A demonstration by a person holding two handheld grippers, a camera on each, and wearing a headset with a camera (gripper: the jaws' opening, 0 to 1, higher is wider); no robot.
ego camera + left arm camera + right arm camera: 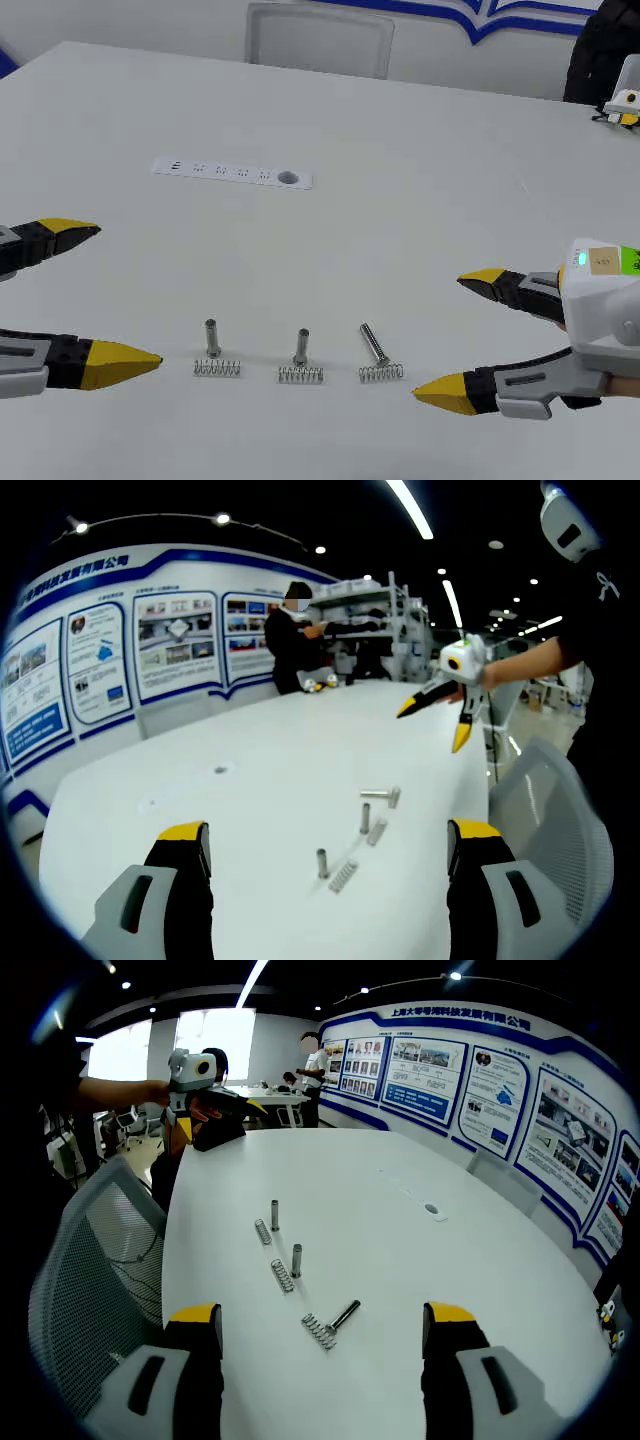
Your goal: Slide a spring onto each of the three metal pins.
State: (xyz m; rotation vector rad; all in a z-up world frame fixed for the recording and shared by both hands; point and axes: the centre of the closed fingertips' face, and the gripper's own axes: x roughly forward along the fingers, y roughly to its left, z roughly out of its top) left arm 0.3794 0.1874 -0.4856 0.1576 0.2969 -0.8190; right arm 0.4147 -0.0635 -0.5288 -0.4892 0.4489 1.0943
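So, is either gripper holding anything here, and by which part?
Nothing is held. The left gripper and right gripper are both open and empty, apart from the springs and pins.

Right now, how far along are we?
Done: nothing yet. The left spring, middle spring and right spring lie loose on the table. In hand: nothing; the left hand-held gripper and right hand-held gripper are open. Left: all three springs; the left pin and middle pin stand, the right pin lies tipped over.
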